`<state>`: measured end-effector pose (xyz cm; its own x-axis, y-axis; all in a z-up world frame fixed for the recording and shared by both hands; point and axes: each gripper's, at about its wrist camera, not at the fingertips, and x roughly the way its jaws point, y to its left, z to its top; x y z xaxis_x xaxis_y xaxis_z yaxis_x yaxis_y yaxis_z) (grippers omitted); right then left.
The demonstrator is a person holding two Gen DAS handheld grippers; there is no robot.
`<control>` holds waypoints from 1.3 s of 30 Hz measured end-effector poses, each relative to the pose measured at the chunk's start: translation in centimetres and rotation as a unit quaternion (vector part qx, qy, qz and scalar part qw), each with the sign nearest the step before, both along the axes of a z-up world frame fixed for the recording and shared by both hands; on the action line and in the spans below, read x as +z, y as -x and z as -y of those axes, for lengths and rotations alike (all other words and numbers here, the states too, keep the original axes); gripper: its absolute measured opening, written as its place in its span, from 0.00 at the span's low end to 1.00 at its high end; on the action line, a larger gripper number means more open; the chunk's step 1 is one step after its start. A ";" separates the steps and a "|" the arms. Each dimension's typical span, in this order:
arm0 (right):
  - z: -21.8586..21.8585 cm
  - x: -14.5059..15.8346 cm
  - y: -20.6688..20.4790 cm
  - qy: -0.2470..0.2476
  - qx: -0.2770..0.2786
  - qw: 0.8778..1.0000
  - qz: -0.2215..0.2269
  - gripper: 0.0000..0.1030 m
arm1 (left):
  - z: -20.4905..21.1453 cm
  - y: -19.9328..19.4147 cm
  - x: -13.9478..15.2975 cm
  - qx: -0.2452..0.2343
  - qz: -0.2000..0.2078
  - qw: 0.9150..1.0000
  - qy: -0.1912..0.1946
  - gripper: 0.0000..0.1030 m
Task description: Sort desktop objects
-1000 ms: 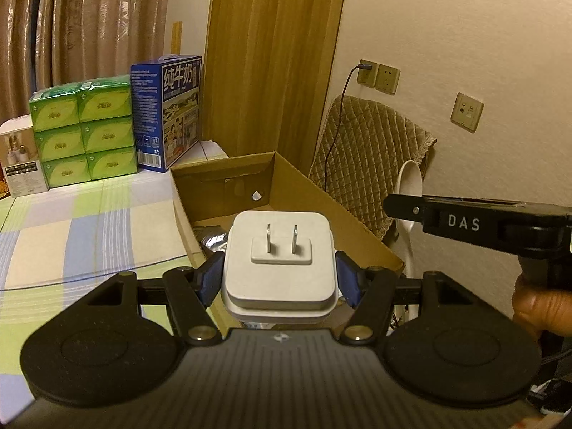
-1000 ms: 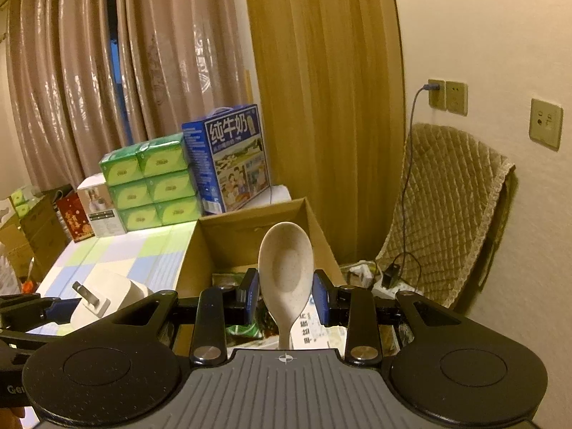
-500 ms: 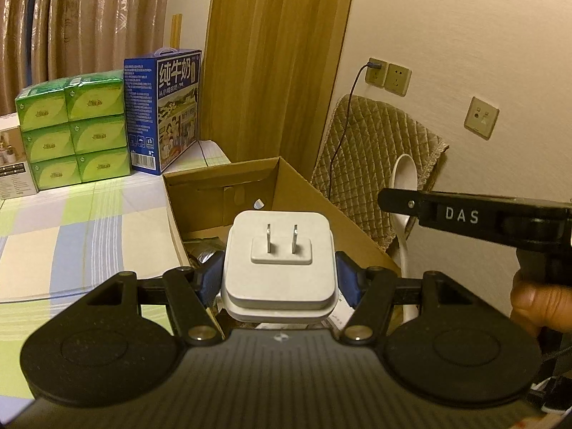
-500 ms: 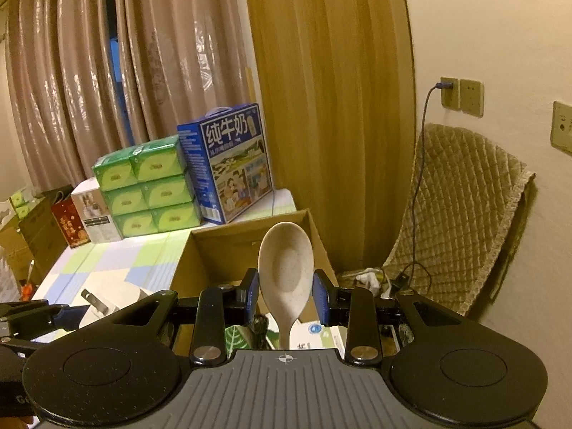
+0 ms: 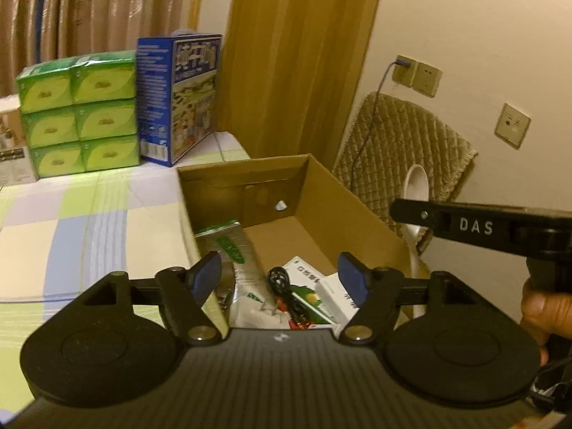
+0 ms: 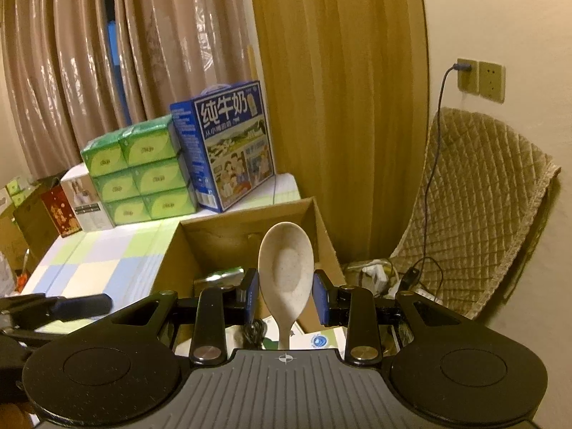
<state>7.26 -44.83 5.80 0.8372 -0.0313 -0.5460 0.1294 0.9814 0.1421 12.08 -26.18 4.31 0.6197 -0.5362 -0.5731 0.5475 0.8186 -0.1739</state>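
Charger gone from left tool (image 5: 280, 279), now wide; right tool (image 6: 285, 298), marked "DAS", grips spoon (image 6: 286, 271).

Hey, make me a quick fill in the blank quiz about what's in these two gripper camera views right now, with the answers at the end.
1. The right gripper holds a pale ____ upright between its fingers.
2. The left gripper is ____, with nothing between its fingers.
3. Both grippers hover over a brown ____ box that holds packets and a black cable.
4. Left of the blue milk carton stands a stack of ____ packs.

Missing words: spoon; open; cardboard; green
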 end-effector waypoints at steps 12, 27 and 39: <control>-1.2 0.2 -0.7 -0.015 0.020 1.000 0.012 0.69 | -3.0 0.7 -0.4 0.029 -0.005 1.000 0.006 0.74; -0.4 0.9 6.7 -0.019 -0.031 0.999 0.008 0.98 | -5.1 5.6 0.9 0.059 0.015 0.998 -0.017 0.99; -2.2 1.0 12.3 -0.004 -0.023 1.000 -0.014 0.98 | -5.6 9.9 2.6 0.073 0.014 0.997 -0.015 0.99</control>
<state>-5.07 -42.66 6.82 0.8191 -0.0647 -0.5701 0.1784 0.9731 0.1460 2.22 -20.57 6.93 0.7052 -0.4220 -0.5698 0.4266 0.8944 -0.1345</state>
